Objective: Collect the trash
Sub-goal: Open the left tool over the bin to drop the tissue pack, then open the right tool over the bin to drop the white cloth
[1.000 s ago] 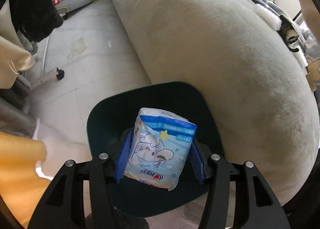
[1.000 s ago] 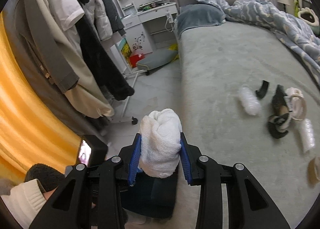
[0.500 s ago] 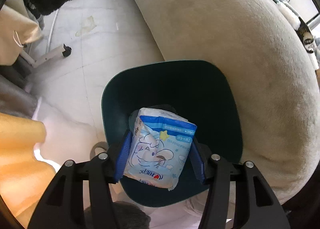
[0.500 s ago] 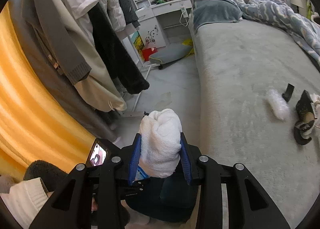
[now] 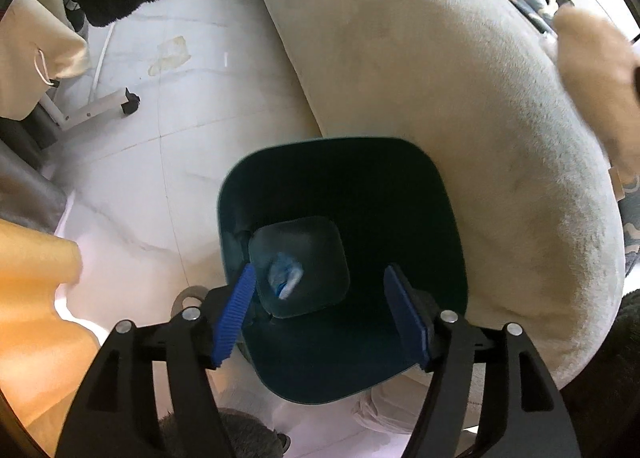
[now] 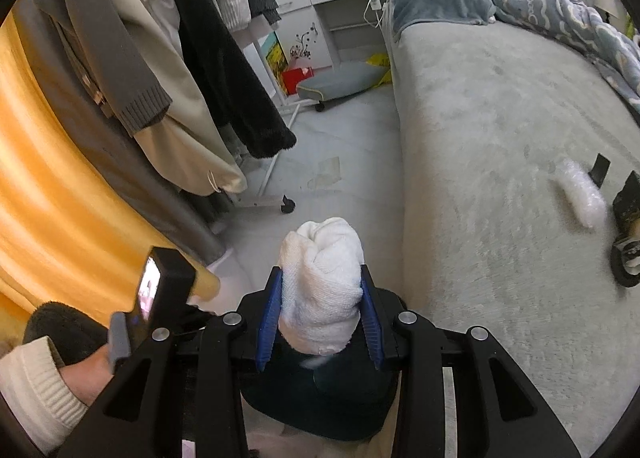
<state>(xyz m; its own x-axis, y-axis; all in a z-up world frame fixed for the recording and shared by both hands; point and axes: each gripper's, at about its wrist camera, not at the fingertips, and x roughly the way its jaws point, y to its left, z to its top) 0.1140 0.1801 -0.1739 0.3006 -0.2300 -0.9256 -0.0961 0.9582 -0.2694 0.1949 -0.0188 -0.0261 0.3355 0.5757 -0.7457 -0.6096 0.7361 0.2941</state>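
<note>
Two grippers hang over one dark bin (image 5: 432, 218), and I work from left to right. My left gripper (image 5: 320, 310) is spread wide with nothing between its ribbed blue pads (image 5: 234, 316); the blue-and-white packet (image 5: 285, 278) lies blurred near the bin's smooth, rounded-square bottom. My right gripper (image 6: 320, 312) is clenched on a rolled white towel (image 6: 322, 282), soft, nubbly and cylinder-shaped, standing upright above the bin's near rim. To drop it well, I judge I should centre the roll over the opening before parting the fingers, since terry cloth may cling to the ridged pads. Further right, on the plush grey bed (image 6: 480, 138), a crinkly clear wrapper (image 6: 580, 196) waits beside dark scraps.
</note>
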